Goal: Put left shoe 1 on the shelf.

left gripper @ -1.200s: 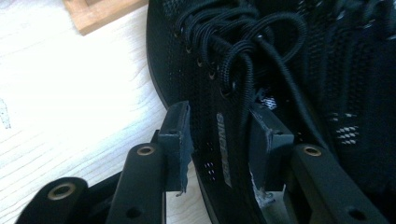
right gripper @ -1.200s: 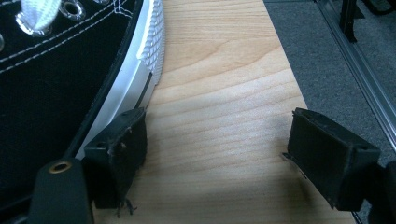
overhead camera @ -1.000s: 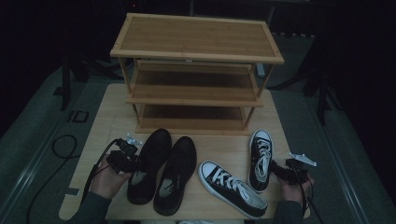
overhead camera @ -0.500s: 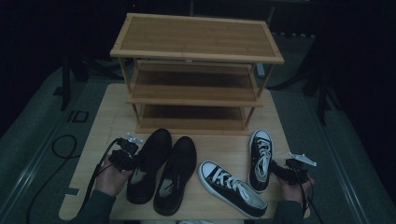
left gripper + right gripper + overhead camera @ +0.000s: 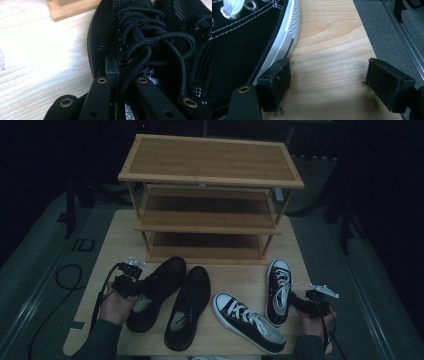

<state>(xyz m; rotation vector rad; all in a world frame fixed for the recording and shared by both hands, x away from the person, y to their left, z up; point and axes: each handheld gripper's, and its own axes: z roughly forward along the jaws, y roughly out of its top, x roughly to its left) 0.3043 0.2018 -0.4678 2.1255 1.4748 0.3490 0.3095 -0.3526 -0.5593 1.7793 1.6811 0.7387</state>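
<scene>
black mesh shoe [image 5: 150, 37], ropey laces [image 5: 145, 45]

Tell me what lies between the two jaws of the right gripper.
Bare wooden table, in the right gripper view. The right gripper stands open beside the black-and-white sneaker, one jaw against its sole's edge.

The high view is dim and underexposed, with dark surroundings around the table [image 5: 110, 245]. In the left gripper view the bare wood is washed out by glare. The jaws are blurred at both gripper views' bottom edges.
</scene>
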